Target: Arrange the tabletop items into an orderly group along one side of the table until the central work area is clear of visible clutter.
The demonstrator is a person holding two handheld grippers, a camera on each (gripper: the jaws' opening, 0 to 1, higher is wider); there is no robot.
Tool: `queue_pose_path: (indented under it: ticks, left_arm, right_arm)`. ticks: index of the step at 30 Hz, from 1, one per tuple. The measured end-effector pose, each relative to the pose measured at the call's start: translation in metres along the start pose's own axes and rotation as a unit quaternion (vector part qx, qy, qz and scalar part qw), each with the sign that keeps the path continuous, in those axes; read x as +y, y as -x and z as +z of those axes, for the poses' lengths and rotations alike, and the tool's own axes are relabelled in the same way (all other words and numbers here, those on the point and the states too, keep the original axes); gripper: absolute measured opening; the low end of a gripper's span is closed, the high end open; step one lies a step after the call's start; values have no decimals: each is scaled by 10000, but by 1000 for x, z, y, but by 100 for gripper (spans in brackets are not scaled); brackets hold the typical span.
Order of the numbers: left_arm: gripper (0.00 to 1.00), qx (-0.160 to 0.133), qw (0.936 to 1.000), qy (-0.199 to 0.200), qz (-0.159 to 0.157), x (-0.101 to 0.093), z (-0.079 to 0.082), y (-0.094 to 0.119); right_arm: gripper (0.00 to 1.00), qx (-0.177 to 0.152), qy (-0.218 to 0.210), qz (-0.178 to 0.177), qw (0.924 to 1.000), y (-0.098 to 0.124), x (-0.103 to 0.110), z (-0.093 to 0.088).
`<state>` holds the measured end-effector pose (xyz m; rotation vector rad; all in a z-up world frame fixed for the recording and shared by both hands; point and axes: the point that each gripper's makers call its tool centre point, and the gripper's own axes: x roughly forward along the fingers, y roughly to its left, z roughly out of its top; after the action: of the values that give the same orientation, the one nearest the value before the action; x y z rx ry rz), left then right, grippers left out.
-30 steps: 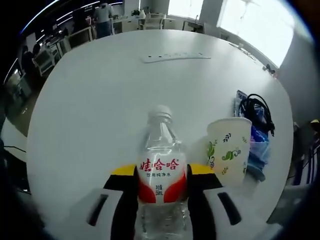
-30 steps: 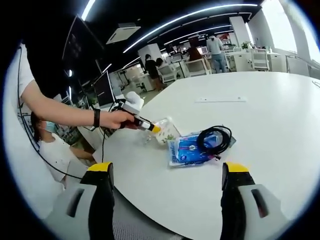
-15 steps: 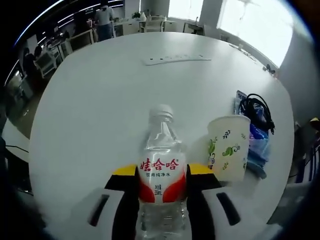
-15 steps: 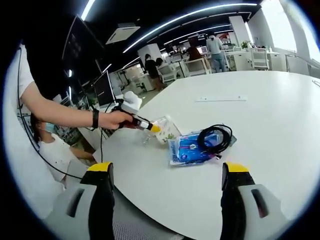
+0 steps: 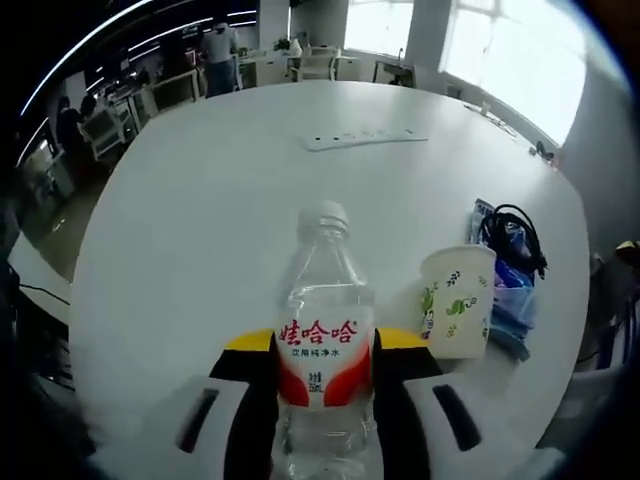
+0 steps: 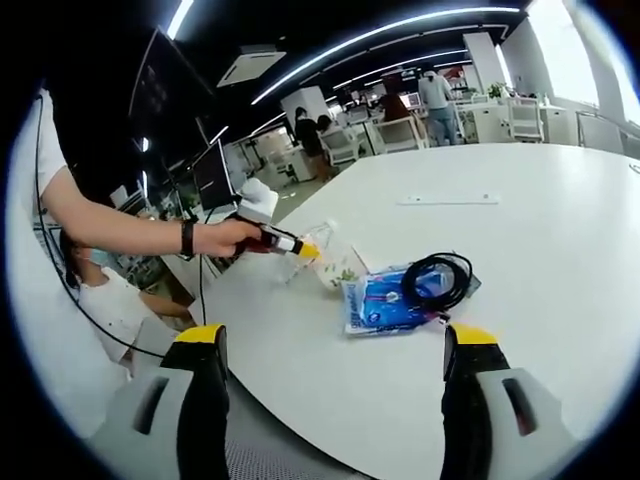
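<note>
1. Left tongs (image 5: 323, 365) clamp the water bottle (image 5: 323, 330) upright between both jaws, near the surface (image 5: 200, 200) edge.
2. Paper cup (image 5: 458, 312) stands just right of the bottle, with the blue packet (image 6: 385, 298) and black cable (image 6: 437, 280) beyond it.
3. Right tongs (image 6: 327, 385) are wide open, empty, well apart from the group; the left is nearer.

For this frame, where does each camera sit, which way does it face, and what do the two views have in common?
Left gripper view: rides the left gripper, facing across the white table; its fingers clamp a water bottle beside a paper cup.
Right gripper view: rides the right gripper, open, at the table edge, showing the person's hand.
Shared: bottle, cup, blue packet, black cable, power strip.
</note>
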<state>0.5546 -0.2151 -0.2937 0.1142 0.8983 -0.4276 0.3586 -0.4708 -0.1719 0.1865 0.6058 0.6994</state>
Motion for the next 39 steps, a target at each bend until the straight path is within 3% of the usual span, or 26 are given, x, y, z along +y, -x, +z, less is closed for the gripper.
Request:
queue_pose_path:
  ticks: [39]
  left_arm:
    - [35,-665,9969,218,366,23,16,44]
  right_arm:
    - [89,-84,128,166,9997,2,18,0]
